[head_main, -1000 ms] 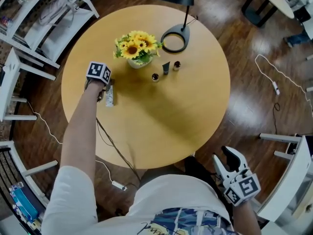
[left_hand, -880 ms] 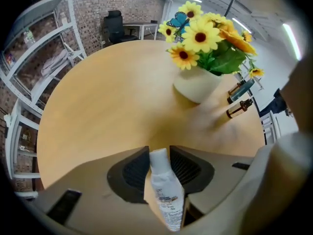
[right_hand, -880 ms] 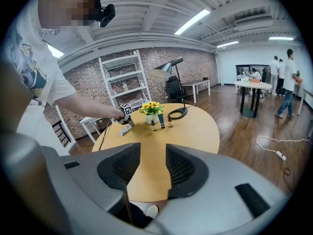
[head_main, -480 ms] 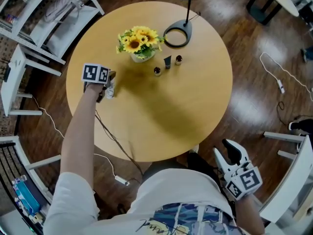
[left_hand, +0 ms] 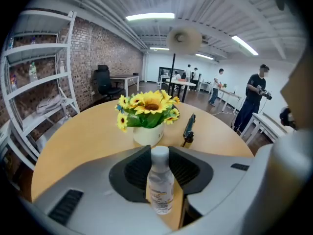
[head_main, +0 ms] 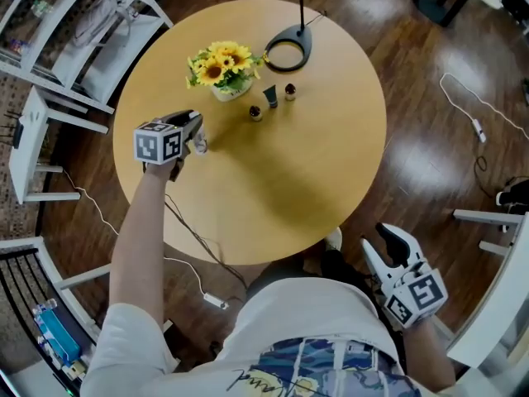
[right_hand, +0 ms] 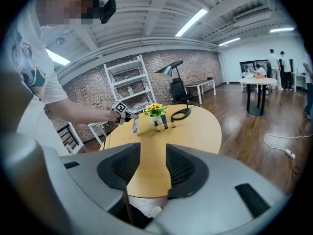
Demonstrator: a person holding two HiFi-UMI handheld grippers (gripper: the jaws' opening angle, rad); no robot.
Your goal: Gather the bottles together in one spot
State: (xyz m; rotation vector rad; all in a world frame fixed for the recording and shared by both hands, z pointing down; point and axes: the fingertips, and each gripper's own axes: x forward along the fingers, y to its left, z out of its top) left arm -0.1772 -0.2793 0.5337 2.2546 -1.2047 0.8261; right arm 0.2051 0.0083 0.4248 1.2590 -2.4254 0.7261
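Note:
My left gripper [head_main: 193,132] is shut on a small clear bottle with a white cap [head_main: 200,143], held above the left side of the round wooden table [head_main: 314,164]. In the left gripper view the bottle [left_hand: 160,185] stands upright between the jaws of that gripper [left_hand: 160,156]. Three small bottles stand grouped beside the flower pot: one [head_main: 255,113], a dark tube [head_main: 271,98] and another [head_main: 290,91]. My right gripper [head_main: 387,259] hangs open and empty off the table's near right edge, and it [right_hand: 153,168] faces the table.
A white pot of sunflowers [head_main: 220,69] and a black lamp with a ring base [head_main: 287,55] stand at the table's far side. White shelving [head_main: 74,40] is to the left. Cables run across the wooden floor [head_main: 463,98].
The clear bottle lay on the table under my left gripper; the jaws closed on it and it is lifted off the surface, shifted slightly right. The right gripper has hardly moved.

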